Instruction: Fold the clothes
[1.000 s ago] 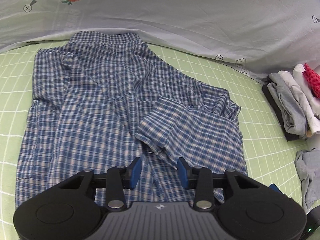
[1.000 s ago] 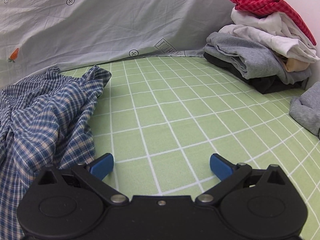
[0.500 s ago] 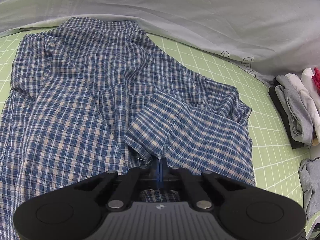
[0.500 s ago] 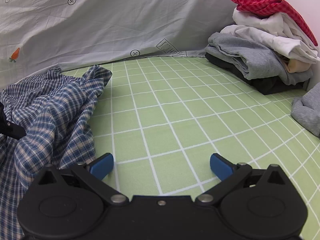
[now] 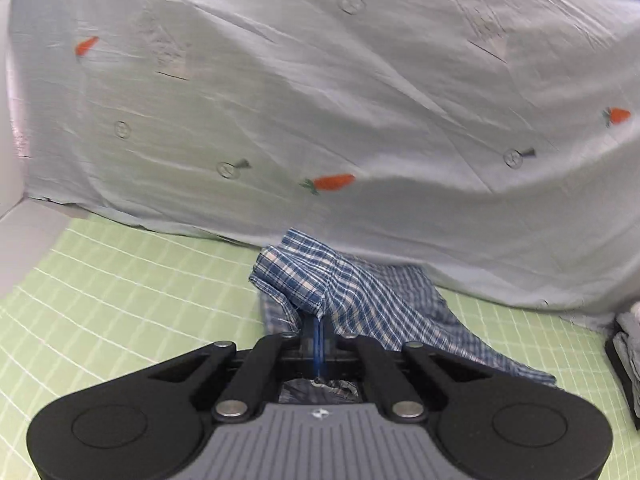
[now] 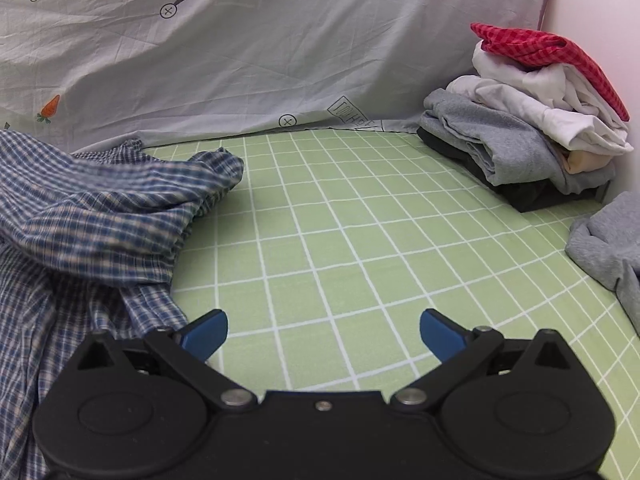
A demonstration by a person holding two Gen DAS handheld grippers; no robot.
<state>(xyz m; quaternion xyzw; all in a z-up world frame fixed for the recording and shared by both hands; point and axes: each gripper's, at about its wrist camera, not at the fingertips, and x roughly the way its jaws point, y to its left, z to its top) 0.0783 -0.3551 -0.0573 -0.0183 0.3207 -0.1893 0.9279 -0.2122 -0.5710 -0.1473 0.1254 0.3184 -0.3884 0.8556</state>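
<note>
now: left claw pinches the shirt, right claw wide and empty

the left gripper [image 5: 318,334] tilts down toward the bed, its jaws pressed together on a fold of the blue plaid shirt [image 5: 320,280]. the pinched cloth stands up in a peak above the fingers and trails off to the right onto the green sheet [image 5: 120,300]. the right gripper [image 6: 323,330] also angles down, jaws spread wide with nothing between them, over bare green sheet [image 6: 320,240] just right of the shirt [image 6: 100,208]. the left view is blurred, so the blanket [image 5: 320,100] prints are soft. the shirt's near part hides behind both gripper bodies. a stack of clothes [image 6: 520,120] sits far right, and a grey garment [image 6: 608,240] is cut off at the edge.
</note>
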